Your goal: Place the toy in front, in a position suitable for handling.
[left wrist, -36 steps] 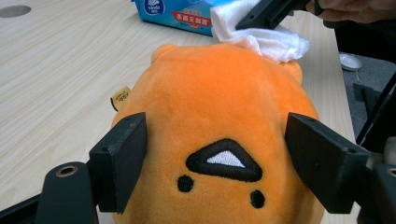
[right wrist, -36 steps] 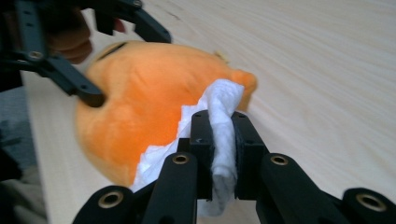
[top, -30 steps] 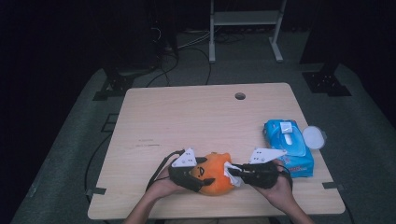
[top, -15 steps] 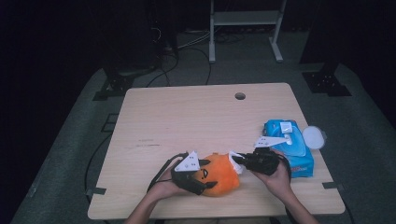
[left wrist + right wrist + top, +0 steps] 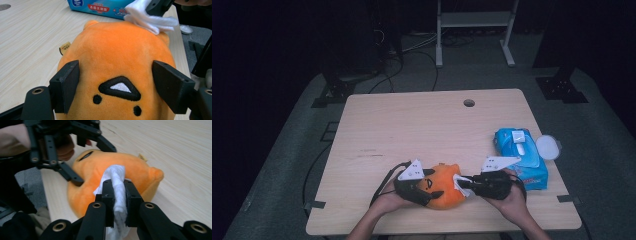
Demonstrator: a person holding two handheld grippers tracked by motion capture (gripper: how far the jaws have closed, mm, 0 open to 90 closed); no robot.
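An orange plush toy (image 5: 447, 187) with a black stitched face lies near the table's front edge. My left gripper (image 5: 424, 192) is shut on it from the left. In the left gripper view both pads press into the sides of the plush toy (image 5: 117, 55), around the face. My right gripper (image 5: 464, 184) comes in from the right, shut on a folded white wipe (image 5: 460, 182). In the right gripper view the wipe (image 5: 115, 173) sticks out between the jaws of the right gripper (image 5: 117, 192). It rests against the top of the plush toy (image 5: 140, 170).
A blue pack of wet wipes (image 5: 519, 150) lies at the table's right side, just behind my right hand. A round white lid (image 5: 548, 146) sits beside it at the edge. A cable hole (image 5: 469, 103) is at the back of the wooden table (image 5: 412, 130).
My right gripper with the wipe drew back a little from the plush toy toward the wipes pack, then came forward again onto it. The left gripper kept its hold in place.
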